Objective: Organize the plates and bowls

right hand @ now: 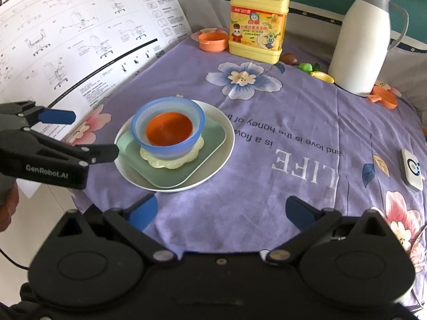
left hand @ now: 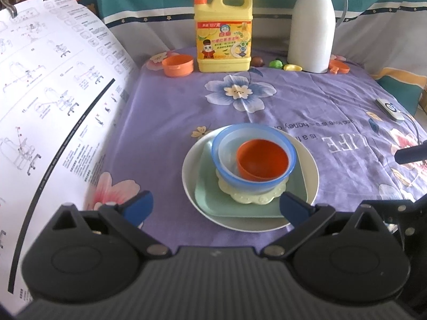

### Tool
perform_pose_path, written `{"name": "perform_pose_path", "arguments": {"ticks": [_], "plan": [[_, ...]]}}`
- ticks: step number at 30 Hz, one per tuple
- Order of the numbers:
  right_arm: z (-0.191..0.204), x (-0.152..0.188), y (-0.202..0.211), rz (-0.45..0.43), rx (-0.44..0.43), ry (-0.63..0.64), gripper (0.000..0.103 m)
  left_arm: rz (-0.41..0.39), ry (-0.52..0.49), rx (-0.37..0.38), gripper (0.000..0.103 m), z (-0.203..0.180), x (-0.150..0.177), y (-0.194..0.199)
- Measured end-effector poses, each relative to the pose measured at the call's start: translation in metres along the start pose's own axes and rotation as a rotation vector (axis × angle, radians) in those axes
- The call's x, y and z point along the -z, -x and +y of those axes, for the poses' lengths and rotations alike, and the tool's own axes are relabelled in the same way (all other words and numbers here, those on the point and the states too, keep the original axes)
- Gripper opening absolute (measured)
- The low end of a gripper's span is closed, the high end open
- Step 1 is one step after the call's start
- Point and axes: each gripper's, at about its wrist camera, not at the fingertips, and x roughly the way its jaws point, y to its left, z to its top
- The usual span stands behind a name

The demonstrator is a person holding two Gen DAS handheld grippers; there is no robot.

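A stack stands on the purple floral cloth: a white round plate (left hand: 192, 184) (right hand: 213, 170), a green square plate (left hand: 210, 202) (right hand: 170, 178), a pale yellow scalloped dish (left hand: 250, 198) (right hand: 165, 161), a blue bowl (left hand: 234, 178) (right hand: 138, 117) and an orange bowl (left hand: 263, 160) (right hand: 169, 129) inside it. My left gripper (left hand: 216, 208) (right hand: 90, 133) is open and empty, just short of the stack's near edge. My right gripper (right hand: 222, 210) is open and empty, above the cloth to the right of the stack.
A yellow detergent jug (left hand: 224, 32) (right hand: 257, 24), a white thermos (left hand: 313, 26) (right hand: 363, 40), an orange cup (left hand: 177, 65) (right hand: 212, 41) and small toys stand at the back. A large instruction sheet (left hand: 48, 106) (right hand: 80, 34) hangs left. A white device (left hand: 391, 109) (right hand: 411, 169) lies right.
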Motion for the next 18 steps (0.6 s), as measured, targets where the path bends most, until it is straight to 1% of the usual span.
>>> {"name": "perform_pose_path", "arguments": {"ticks": [9,18], "plan": [[-0.0006,-0.0001,-0.0018,0.005,0.004,0.007,0.103,0.001,0.006,-0.014,0.103,0.0000,-0.0030,-0.0021],[-0.0015,0.0003,-0.0034,0.009,0.007,0.007,0.103,-0.006,0.018,-0.008,0.103,0.0010,-0.0042,-0.0024]]}}
